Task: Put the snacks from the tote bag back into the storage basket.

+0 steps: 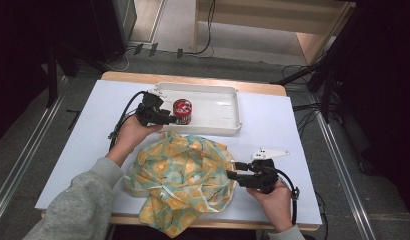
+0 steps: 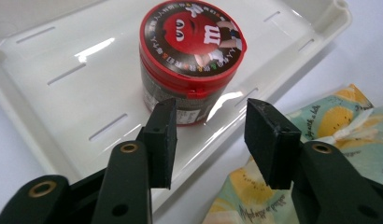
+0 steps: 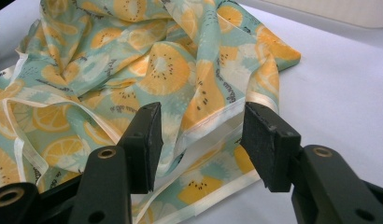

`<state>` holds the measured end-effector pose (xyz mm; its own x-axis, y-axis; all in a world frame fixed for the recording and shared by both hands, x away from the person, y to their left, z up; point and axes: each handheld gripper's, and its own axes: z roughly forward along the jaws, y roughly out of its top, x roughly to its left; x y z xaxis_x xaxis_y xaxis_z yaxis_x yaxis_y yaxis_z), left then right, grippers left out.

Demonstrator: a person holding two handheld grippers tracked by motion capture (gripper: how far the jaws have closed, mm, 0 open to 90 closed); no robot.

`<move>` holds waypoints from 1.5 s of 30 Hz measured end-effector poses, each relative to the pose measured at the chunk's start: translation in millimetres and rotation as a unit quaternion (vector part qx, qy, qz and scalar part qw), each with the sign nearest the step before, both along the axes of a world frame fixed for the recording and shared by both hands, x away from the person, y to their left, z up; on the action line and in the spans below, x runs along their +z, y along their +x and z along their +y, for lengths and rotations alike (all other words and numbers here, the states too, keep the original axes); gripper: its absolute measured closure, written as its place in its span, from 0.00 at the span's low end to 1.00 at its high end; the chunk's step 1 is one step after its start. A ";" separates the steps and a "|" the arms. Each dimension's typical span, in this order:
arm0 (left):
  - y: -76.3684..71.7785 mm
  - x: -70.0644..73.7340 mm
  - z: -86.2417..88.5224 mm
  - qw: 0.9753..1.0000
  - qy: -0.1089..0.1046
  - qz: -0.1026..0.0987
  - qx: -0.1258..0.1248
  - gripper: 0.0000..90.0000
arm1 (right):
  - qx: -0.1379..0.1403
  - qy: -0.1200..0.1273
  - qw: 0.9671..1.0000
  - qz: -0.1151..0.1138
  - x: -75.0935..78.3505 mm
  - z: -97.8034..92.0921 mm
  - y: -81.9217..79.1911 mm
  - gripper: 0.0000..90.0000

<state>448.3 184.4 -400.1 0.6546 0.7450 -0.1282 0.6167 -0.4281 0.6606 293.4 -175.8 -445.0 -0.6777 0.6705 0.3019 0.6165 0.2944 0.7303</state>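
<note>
White tray (image 1: 228, 107) sits at the far edge of the bench (image 1: 293, 140), long side toward the person; most of its floor right of the candy tub (image 1: 182, 111) is bare. Tub stands upright near the tray's left end, against the near rim: red lid with cartoon face and white "m", dark body with label. Left hand-held gripper (image 1: 174, 120) is at the tray's near rim, jaws spread wide, tub just beyond the tips, not touching. Fruit-print cloth (image 1: 180, 177), teal with orange and yellow slices and a cream hem, lies crumpled just in front of the tray, its near corner hanging over the bench front edge. Right hand-held gripper (image 1: 232, 170) sits at the cloth's right edge, jaws wide either side of the hem, gripping nothing. Bare bench right of the tray.
</note>
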 end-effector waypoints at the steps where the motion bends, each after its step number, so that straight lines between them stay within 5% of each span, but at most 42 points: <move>1: -0.7 -0.2 0.3 1.000 0.003 -0.003 0.000 0.66 | 0.000 0.000 1.000 0.000 0.0 0.1 0.0 0.55; 11: -1.1 -2.9 -1.8 1.000 -0.010 0.000 0.003 0.99 | 0.005 -0.003 1.000 0.000 -0.2 1.3 -0.2 0.55; 24: 4.4 -10.7 -16.3 1.000 0.006 -0.002 0.000 1.00 | 0.007 -0.004 1.000 -0.001 -0.2 1.3 -0.2 0.56; 45: 21.5 -10.4 -0.3 1.000 -0.004 0.001 0.030 1.00 | 0.009 -0.002 1.000 0.000 -0.7 1.8 -1.6 0.57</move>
